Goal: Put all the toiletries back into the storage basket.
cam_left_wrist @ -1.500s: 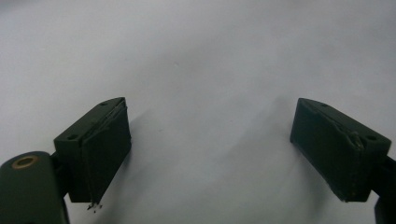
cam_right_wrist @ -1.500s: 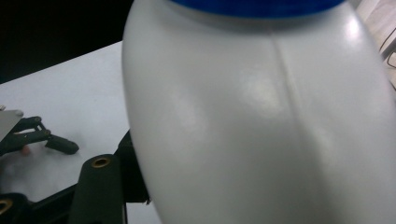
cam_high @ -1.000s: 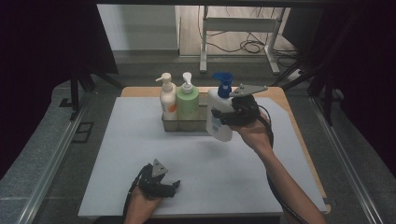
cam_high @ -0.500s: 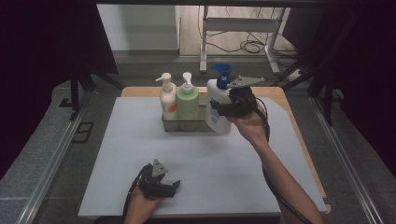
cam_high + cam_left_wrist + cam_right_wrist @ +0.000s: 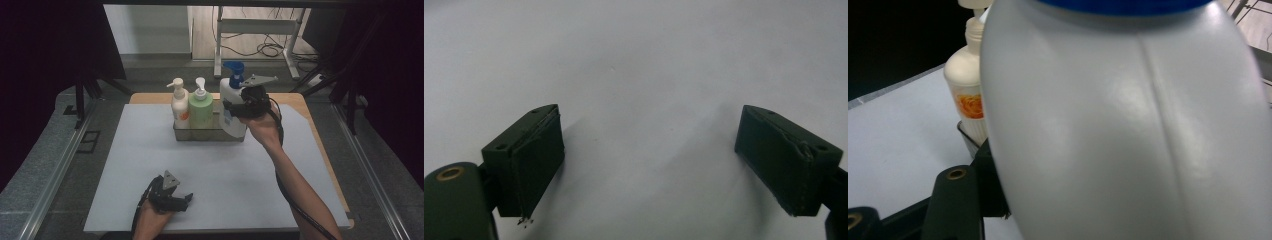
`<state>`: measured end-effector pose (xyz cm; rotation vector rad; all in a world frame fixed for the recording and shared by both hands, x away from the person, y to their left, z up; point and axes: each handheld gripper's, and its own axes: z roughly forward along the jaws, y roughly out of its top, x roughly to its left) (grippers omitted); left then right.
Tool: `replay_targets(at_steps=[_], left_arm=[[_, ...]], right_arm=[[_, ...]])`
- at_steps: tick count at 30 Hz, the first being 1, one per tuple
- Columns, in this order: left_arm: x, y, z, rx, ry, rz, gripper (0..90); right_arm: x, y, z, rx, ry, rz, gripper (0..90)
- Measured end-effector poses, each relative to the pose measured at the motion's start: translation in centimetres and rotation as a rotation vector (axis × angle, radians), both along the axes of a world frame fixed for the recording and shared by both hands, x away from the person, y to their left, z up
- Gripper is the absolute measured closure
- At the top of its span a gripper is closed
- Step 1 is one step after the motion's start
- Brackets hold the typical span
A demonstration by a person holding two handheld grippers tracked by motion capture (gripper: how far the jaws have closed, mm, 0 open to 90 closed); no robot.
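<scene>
Two pump bottles already standing in the clear tray. Third, blue-capped white bottle, clamped in right gripper, upright at tray's right end, apparently going in. Left gripper, jaws apart, idle well short of tray.

Three bottles prob. in tray, mid-table.

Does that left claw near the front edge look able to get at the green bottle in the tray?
Probably yes: the left claw is open, and bare mat lies between it and the green bottle, though neighbouring bottles crowd its sides.
</scene>
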<state>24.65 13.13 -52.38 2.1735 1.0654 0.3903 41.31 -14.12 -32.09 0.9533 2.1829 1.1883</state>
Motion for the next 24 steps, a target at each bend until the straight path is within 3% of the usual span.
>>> replay_targets(at_steps=[24], left_arm=[[0.0,0.0,0.0,0.0,-0.001,0.0,11.7]], right_arm=[[3.6,1.0,-0.2,0.009,-0.015,-0.09,37.2]])
